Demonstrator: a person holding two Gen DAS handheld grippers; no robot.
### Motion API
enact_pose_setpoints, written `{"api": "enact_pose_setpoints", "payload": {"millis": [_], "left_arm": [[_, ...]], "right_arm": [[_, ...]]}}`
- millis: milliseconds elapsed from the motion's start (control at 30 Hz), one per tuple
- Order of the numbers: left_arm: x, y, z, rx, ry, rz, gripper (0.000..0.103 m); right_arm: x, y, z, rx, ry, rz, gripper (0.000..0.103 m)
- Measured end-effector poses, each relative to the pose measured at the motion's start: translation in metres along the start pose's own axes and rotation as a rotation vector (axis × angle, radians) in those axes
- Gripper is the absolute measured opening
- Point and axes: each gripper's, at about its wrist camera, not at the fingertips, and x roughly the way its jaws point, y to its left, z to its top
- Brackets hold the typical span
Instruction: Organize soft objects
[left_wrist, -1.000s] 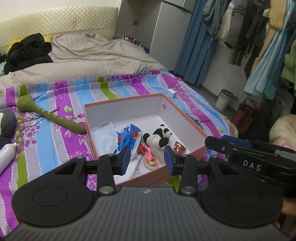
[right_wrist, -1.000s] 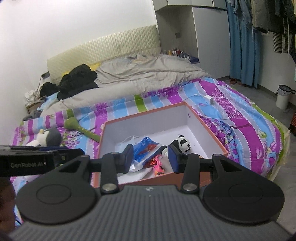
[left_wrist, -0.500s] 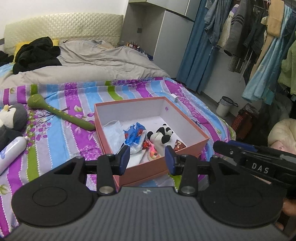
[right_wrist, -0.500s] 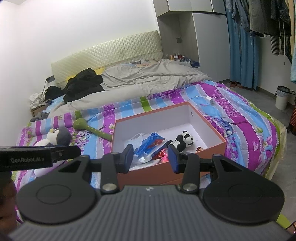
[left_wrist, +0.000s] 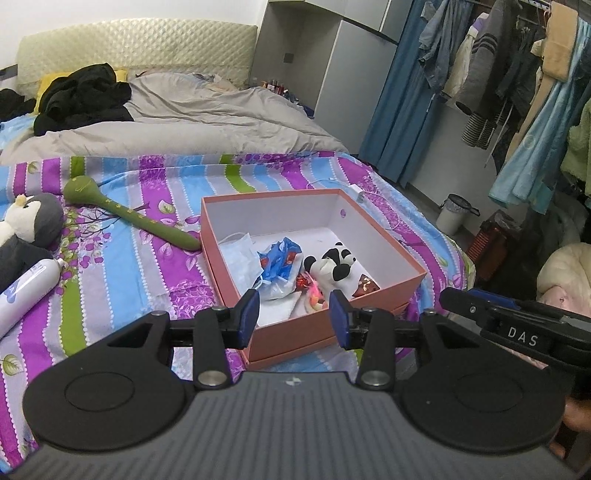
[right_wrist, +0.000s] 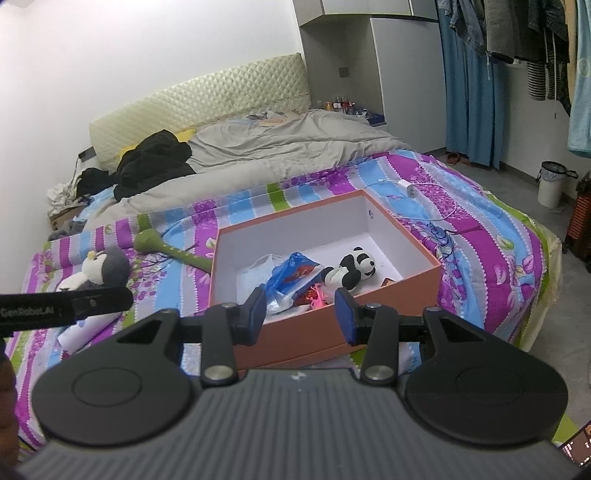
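An orange box (left_wrist: 332, 328) (right_wrist: 413, 284) with a white inside sits on the striped bedspread. It holds a panda plush (left_wrist: 334, 263) (right_wrist: 352, 271), a blue snack bag (left_wrist: 280, 258) (right_wrist: 295, 271), a face mask (left_wrist: 238, 251) and small red and pink items (left_wrist: 308, 286). A penguin plush (left_wrist: 27, 225) (right_wrist: 98, 267) and a green massage stick (left_wrist: 129, 218) (right_wrist: 170, 251) lie left of the box. My left gripper (left_wrist: 293, 319) and right gripper (right_wrist: 299, 314) are both open and empty, held back from the box's near wall.
A white bottle (left_wrist: 27, 288) lies at the left by the penguin. A grey duvet (left_wrist: 184, 122) and black clothes (left_wrist: 81, 96) cover the far bed. A charger and cable (right_wrist: 410, 190) lie right of the box. Hanging clothes (left_wrist: 517, 74) and a bin (right_wrist: 552, 182) stand at the right.
Both grippers have pulled back and up from the box, so it looks smaller and farther. The penguin and bottle have come into the left view. The jaws stayed open.
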Motion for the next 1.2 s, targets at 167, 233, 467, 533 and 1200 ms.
{"api": "enact_pose_setpoints", "payload": {"millis": [167,233,467,533,1200], "left_arm": [[-0.002,0.004,0.002,-0.019,-0.034,0.030,0.094],[-0.002,0.008,0.003,-0.031,-0.038,0.034,0.096],[0.004,0.020,0.005,-0.050,0.003,0.028,0.103],[0.005,0.019,0.004,-0.042,0.010,0.031,0.103],[0.007,0.019,0.006,-0.015,0.017,0.079,0.103]], "right_arm": [[0.001,0.000,0.001,0.007,0.002,0.000,0.076],[0.002,0.000,0.000,0.009,-0.005,-0.004,0.093],[0.009,-0.003,-0.001,0.025,0.021,-0.016,0.095],[0.009,-0.001,-0.001,0.019,0.021,-0.023,0.095],[0.009,0.004,0.000,0.014,0.022,-0.024,0.095]]}}
